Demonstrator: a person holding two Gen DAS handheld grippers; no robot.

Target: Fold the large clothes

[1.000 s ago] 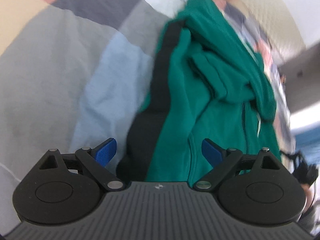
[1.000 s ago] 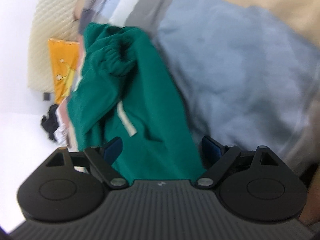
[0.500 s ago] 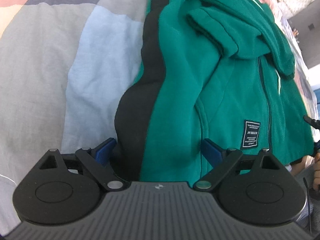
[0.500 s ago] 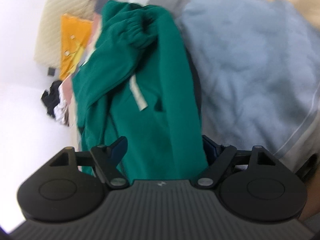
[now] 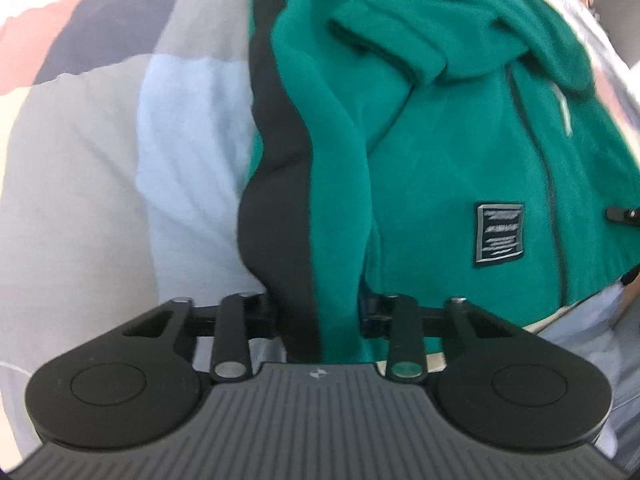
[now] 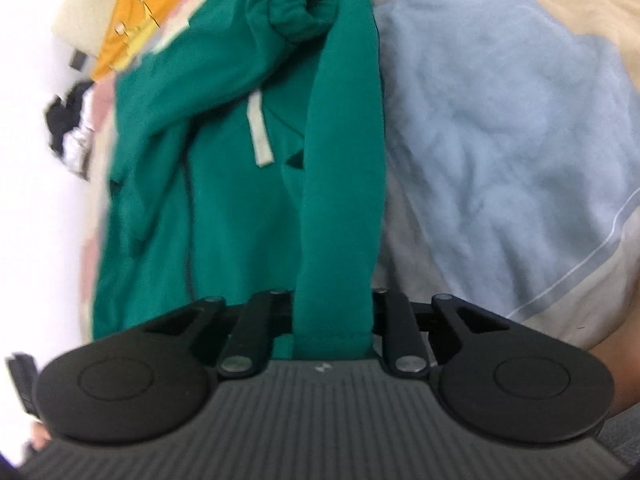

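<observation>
The supporting surface is a bed covered with a patchwork quilt [image 5: 100,200] of pale grey, light blue, dark grey, pink and beige panels. The quilt surface is soft and lightly creased. A green hooded jacket [image 5: 440,160] with a black side stripe lies directly on it, bunched and partly doubled over. In the right wrist view, an orange cloth [image 6: 136,20] lies on the bed beyond the jacket, near a cream quilted headboard [image 6: 88,4].
</observation>
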